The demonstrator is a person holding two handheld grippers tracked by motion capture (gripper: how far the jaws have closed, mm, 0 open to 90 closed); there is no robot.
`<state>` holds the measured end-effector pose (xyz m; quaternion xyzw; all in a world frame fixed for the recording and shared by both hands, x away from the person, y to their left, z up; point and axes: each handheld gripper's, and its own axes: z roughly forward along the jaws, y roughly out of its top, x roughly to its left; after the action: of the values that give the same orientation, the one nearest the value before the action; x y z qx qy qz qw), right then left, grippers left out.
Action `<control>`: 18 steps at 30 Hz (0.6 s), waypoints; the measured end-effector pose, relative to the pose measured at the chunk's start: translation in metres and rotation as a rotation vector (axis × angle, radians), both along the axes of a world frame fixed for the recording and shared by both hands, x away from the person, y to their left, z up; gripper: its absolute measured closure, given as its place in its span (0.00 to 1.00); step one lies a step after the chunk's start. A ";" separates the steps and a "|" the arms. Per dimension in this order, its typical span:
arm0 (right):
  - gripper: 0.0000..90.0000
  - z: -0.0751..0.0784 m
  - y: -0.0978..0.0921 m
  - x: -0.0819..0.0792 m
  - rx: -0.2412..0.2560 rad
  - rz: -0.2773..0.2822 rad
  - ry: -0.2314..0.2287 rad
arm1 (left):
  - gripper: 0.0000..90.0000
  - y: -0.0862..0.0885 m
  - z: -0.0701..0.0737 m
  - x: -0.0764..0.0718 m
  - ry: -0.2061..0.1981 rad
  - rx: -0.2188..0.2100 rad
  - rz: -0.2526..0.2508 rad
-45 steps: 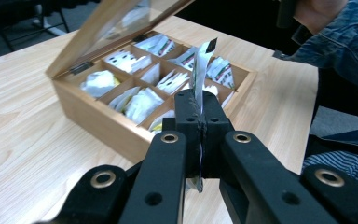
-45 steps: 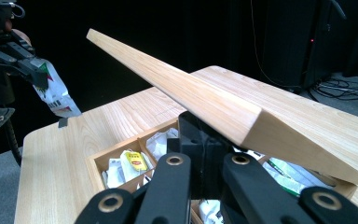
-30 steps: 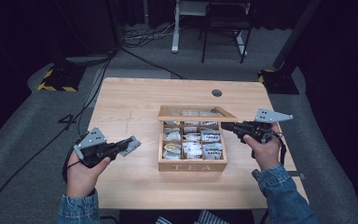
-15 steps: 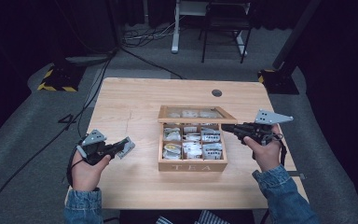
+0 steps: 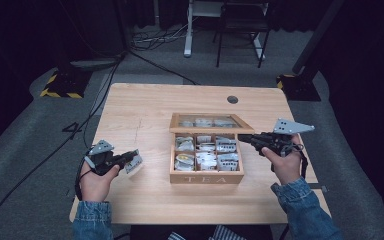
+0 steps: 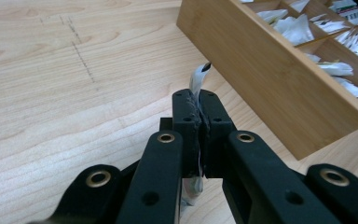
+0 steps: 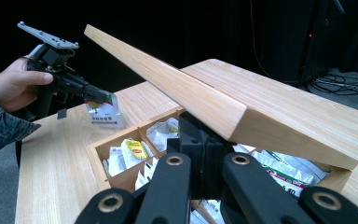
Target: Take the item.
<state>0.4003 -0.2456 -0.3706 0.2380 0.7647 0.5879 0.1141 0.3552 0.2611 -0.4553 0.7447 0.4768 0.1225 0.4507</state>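
Observation:
A wooden tea box [image 5: 206,177] marked TEA stands mid-table, its compartments holding several tea bags [image 5: 205,159]. Its glass-paned lid [image 5: 211,121] is raised and tilted back. My right gripper [image 5: 241,137] is at the lid's right front corner. In the right gripper view the jaws [image 7: 200,126] are pressed together just beneath the lid's edge [image 7: 177,88]. My left gripper [image 5: 128,159] is left of the box, low over the table, shut on a white tea bag packet [image 5: 134,163]. That packet shows edge-on [image 6: 199,77] between the jaws [image 6: 199,100], and also farther off [image 7: 103,112].
The box's side wall [image 6: 270,79] lies close to the right of the left gripper. A round cable hole [image 5: 232,99] sits near the table's far edge. Faint pencil lines [image 6: 81,56] cross the tabletop. Chair and desk legs [image 5: 217,45] and cables stand on the floor beyond.
My left gripper has drawn the tea bag packet away from the box, leftward and toward the person. The right gripper and the raised lid have stayed put.

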 end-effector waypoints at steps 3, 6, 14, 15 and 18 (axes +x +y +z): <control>1.00 0.000 0.000 0.000 0.001 0.002 0.000 | 0.97 0.000 -0.003 0.001 0.009 0.012 0.003; 1.00 0.000 0.000 0.000 0.001 0.003 0.001 | 0.97 -0.001 -0.006 0.003 0.015 0.010 0.000; 1.00 -0.002 0.000 -0.002 -0.003 0.001 0.004 | 0.85 -0.004 -0.010 0.007 0.007 0.044 0.010; 1.00 -0.002 0.000 -0.002 -0.003 0.001 0.004 | 0.77 -0.005 -0.010 0.008 0.004 0.059 0.016; 1.00 -0.002 0.000 -0.002 -0.003 0.000 0.004 | 0.57 -0.006 -0.010 0.008 -0.014 0.072 0.037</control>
<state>0.3983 -0.2457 -0.3727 0.2392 0.7658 0.5862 0.1128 0.3629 0.2547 -0.4657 0.7505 0.4827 0.1529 0.4246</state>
